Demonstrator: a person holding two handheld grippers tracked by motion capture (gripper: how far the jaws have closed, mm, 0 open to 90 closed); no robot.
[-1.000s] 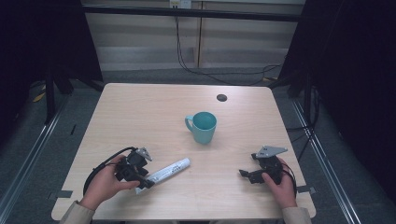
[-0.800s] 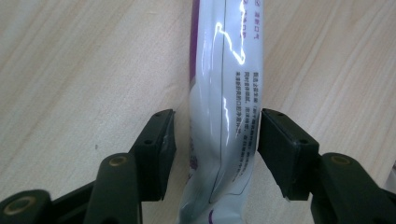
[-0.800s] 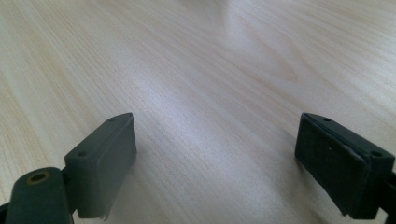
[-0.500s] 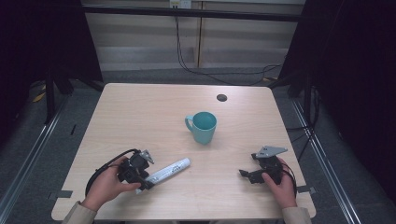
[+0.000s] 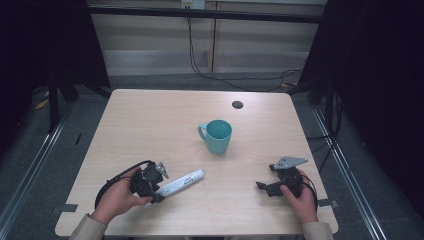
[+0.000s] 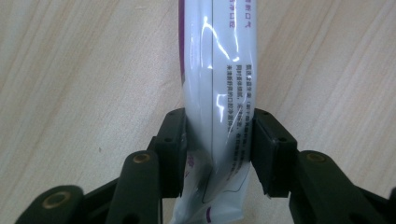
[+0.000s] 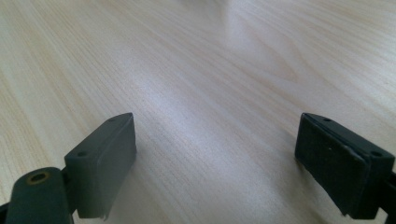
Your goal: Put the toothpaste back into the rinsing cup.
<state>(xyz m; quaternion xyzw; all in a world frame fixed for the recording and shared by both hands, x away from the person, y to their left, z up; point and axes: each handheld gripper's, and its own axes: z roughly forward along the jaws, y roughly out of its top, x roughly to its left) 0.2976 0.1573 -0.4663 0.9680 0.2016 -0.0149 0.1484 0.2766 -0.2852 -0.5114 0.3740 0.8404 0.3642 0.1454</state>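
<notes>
1. White plastic is sitting between the jaws of the left gripper [image 6: 215,154]: they are pinching the flat crimped end of a tube [image 5: 178,183], which is lying on the bench [image 5: 150,125] well in front of the cup [image 5: 217,136] and to its left, its cap end pointing toward the cup.
2. Judging from this, the grasp is looking made, but the tube is resting flat on the wood, so lifting and carrying it anywhere are remaining to be done.
3. Right of the cup and nearer the person, the right gripper [image 7: 217,163] is hovering low over bare wood with its jaws spread wide, holding nothing.
4. The cup is standing upright near the middle of the bench, handle turned to its left; whether anything is inside it I cannot tell.
5. Counting: one tube, one teal cup, two grippers, two hands, and one small dark round spot [image 5: 237,104] on the bench beyond the cup.
</notes>
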